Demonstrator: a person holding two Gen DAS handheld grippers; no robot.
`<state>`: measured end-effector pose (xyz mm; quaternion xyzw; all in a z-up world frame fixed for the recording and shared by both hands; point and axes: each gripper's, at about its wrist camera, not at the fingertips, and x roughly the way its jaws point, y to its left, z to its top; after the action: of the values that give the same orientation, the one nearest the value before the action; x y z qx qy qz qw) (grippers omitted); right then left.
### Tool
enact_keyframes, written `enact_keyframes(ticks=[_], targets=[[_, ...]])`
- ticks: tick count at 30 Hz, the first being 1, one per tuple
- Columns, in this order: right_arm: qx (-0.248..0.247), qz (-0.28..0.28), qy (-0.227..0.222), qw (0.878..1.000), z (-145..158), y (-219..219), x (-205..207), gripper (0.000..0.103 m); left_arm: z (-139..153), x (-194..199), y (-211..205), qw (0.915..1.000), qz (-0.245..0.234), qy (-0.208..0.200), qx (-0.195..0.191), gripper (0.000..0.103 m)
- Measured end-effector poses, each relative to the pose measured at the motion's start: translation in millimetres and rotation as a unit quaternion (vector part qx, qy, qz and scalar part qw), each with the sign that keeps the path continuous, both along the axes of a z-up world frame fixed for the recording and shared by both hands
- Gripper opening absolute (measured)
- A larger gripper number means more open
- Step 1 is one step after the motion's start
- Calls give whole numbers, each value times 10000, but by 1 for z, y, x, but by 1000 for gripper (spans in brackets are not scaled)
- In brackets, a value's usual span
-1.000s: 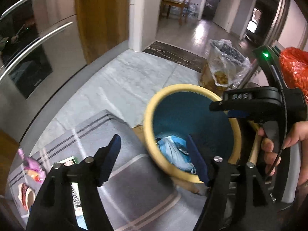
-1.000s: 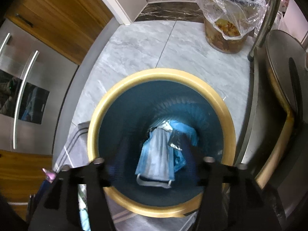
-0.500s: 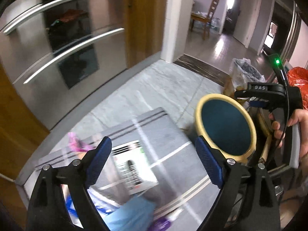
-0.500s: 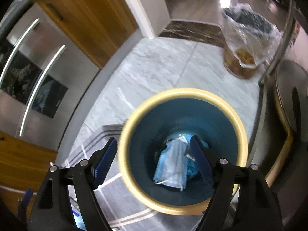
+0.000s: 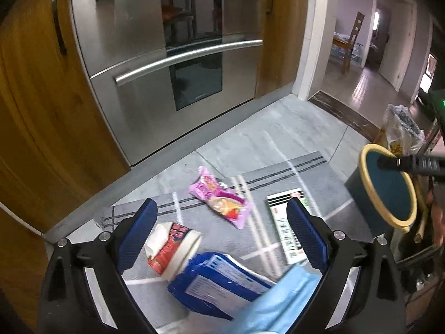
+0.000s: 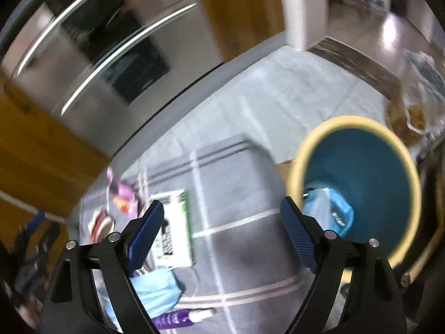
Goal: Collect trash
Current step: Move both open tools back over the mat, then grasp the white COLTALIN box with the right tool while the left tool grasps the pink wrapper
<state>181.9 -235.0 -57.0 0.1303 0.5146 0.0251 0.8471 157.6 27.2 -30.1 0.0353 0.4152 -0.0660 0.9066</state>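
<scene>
Several pieces of litter lie scattered on a grey mat [image 5: 278, 183] with pale stripes, spread over the tiled kitchen floor in front of a steel oven [image 5: 172, 55] set into wooden cabinets. Farthest from me on the mat is a pink snack wrapper [image 5: 219, 201], lying flat and apart from the rest. To its right sits a white and green printed carton [image 5: 289, 231], also flat. Nearer, on the left, a red and white cup [image 5: 172, 246] lies on its side, its mouth touching a dark blue packet [image 5: 217, 284]. A light blue face mask [image 5: 281, 300] overlaps the near edge of that packet. In the right wrist view a purple tube [image 6: 178, 318] with a white cap lies at the near edge of the mat, just beside the mask.

At the right end of the mat stands the bin [image 5: 389, 189], dark teal inside with a yellow rim. Blue crumpled material [image 6: 331, 208] already rests at its bottom. Beyond it, farther right, a second container lined with a clear plastic bag [image 5: 400, 130] holds yellowish scraps.

The left gripper [image 5: 221, 238] hangs above the cup and blue packet, jaws opening wide, its blue pads touching nothing. The right gripper [image 6: 221, 235] hovers over the mat between the carton and the bin, jaws likewise opening, with nothing between them. That view is smeared with blur.
</scene>
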Motion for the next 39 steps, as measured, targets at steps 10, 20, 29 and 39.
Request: enact_keyframes(ticks=[10, 20, 29, 39], targets=[[-144, 625, 591, 9962, -75, 75, 15, 91, -40, 47, 51, 9956, 833, 319, -290, 93], [-604, 953, 1018, 9884, -109, 129, 24, 93, -76, 81, 41, 9924, 832, 656, -625, 93], [-917, 1093, 1095, 9837, -127, 133, 29, 93, -112, 103, 37, 9856, 853, 1180, -862, 83], [-1344, 1297, 1177, 9753, -135, 133, 35, 79, -133, 105, 18, 9816, 295, 1696, -830, 19]])
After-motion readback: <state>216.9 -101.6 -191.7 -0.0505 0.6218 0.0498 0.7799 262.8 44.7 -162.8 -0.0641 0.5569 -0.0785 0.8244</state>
